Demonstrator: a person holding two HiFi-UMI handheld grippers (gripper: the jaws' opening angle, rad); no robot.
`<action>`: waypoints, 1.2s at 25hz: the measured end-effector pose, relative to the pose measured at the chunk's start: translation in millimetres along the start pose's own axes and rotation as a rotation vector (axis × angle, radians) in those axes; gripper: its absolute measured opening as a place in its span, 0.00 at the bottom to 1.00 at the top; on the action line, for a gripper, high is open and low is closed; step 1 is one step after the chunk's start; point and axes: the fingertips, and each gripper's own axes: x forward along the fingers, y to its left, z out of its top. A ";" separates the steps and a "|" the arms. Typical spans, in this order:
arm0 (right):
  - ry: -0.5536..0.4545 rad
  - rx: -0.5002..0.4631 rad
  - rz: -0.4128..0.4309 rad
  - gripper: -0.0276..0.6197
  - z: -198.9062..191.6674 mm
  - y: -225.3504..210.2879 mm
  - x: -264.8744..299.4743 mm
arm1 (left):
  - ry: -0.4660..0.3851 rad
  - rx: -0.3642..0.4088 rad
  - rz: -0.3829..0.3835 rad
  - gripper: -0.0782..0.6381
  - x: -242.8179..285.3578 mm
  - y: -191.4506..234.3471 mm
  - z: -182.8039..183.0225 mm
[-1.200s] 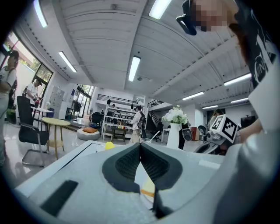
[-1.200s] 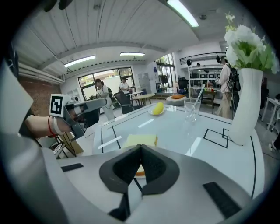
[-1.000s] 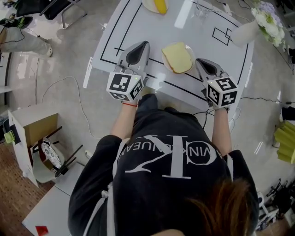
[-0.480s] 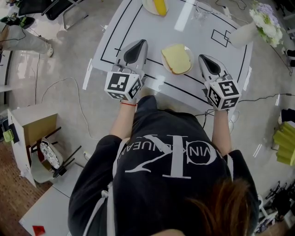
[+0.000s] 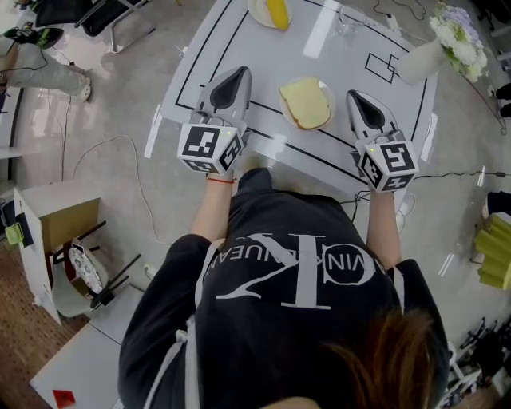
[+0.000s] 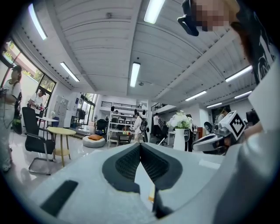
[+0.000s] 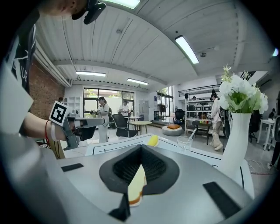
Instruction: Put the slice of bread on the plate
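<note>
A pale slice of bread (image 5: 306, 102) lies flat on a small white plate (image 5: 326, 84) near the front edge of the white table (image 5: 239, 32). My left gripper (image 5: 239, 75) hovers just left of the plate with its jaws shut and nothing in them. To the plate's right my right gripper (image 5: 355, 97) is also shut and empty. In the right gripper view (image 7: 141, 148) the jaws meet at the tip and the bread (image 7: 137, 183) shows through the gap below them. The left gripper view (image 6: 140, 145) likewise shows closed jaws.
Farther back on the table are a plate with a yellow fruit (image 5: 271, 9), a glass (image 5: 347, 16) and a white vase of flowers (image 5: 443, 44). Black lines mark the tabletop. A cardboard box (image 5: 56, 232) and cables lie on the floor at left.
My right gripper has risen a little beside the plate. The bread stays on the plate and the left gripper has hardly moved.
</note>
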 end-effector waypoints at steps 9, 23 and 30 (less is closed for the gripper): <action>-0.060 -0.005 -0.005 0.04 13.1 -1.9 -1.0 | -0.022 -0.003 0.013 0.12 -2.2 2.7 12.3; -0.129 -0.016 -0.027 0.04 26.6 -8.4 -5.1 | -0.047 0.010 0.024 0.12 -1.5 1.5 26.4; -0.147 -0.011 -0.040 0.04 28.4 -12.2 -8.3 | -0.046 0.023 0.039 0.12 -4.1 2.6 27.6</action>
